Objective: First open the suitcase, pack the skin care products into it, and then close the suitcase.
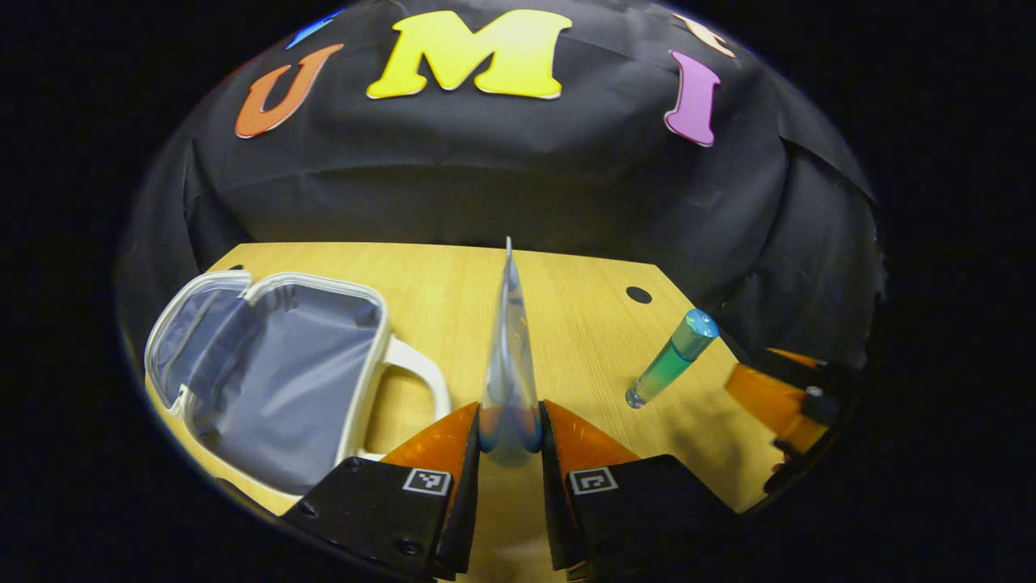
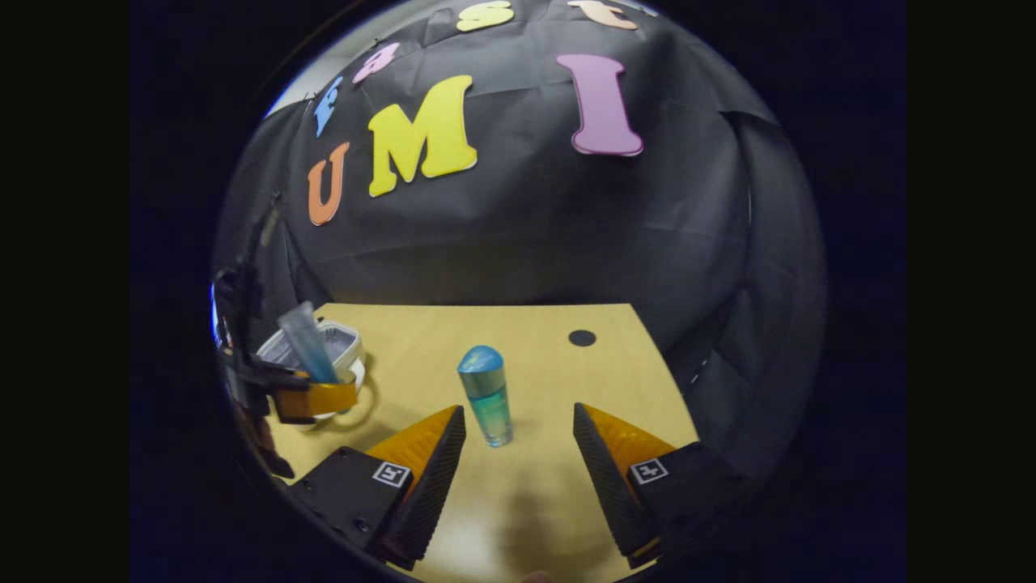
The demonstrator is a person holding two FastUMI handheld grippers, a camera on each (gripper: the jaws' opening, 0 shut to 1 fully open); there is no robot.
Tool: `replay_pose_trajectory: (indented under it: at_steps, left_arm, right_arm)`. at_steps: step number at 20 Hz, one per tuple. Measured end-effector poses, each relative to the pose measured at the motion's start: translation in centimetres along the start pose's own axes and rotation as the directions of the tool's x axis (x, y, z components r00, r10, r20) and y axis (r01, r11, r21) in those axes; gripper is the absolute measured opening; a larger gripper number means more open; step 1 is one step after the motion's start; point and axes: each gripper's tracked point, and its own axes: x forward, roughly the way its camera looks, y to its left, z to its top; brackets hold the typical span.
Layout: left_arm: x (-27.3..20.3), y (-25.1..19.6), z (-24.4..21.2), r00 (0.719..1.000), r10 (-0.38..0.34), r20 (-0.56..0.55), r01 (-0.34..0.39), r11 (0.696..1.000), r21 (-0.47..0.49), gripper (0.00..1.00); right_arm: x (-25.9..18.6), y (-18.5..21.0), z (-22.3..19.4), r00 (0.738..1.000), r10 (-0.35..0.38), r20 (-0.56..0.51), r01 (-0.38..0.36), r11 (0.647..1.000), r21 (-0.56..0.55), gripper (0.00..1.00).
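My left gripper is shut on a pale, translucent skin care tube, held edge-on with its flat end pointing up and away. The small white suitcase lies open to the left, grey lining bare, handle toward the fingers. A green bottle with a blue cap stands on the table to the right. In the right gripper view that bottle stands upright just ahead of my open right gripper, between the lines of its fingers and untouched. Far left there, the left gripper holds the tube in front of the suitcase.
The wooden table has a round black hole near its back right corner, also seen as a hole in the right gripper view. Black cloth walls close in behind and on both sides. The right gripper sits at the table's right edge.
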Motion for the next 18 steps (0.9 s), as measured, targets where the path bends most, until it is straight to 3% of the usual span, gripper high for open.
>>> replay_pose_trajectory:
  at_steps: [2,9,14,16,18]
  left_arm:
    - [-2.3,0.8,0.4,1.0,0.022,-0.003,-0.022,0.999,-0.048,0.39]
    - [-7.2,5.0,2.8,0.994,0.099,0.048,-0.098,0.995,-0.017,0.39]
    - [-8.7,8.4,2.5,0.99,0.136,0.048,-0.135,0.99,-0.037,0.39]
    - [-9.2,9.8,2.0,0.989,0.143,0.033,-0.141,0.988,-0.058,0.39]
    - [-9.6,11.1,2.1,0.988,0.15,0.034,-0.147,0.986,-0.08,0.39]
  right_arm:
    - [2.7,0.9,-0.9,1.0,0.009,-0.015,-0.009,1.0,0.006,0.79]
    - [8.1,1.1,-4.3,0.996,-0.035,-0.088,0.035,0.999,-0.012,0.79]
    - [9.3,1.1,-4.8,0.993,-0.035,-0.111,0.035,0.999,0.002,0.58]
    - [9.6,1.0,-4.5,0.992,-0.055,-0.114,0.055,0.998,-0.008,0.42]
    - [9.3,1.0,-4.5,0.989,-0.071,-0.129,0.071,0.997,0.001,0.4]
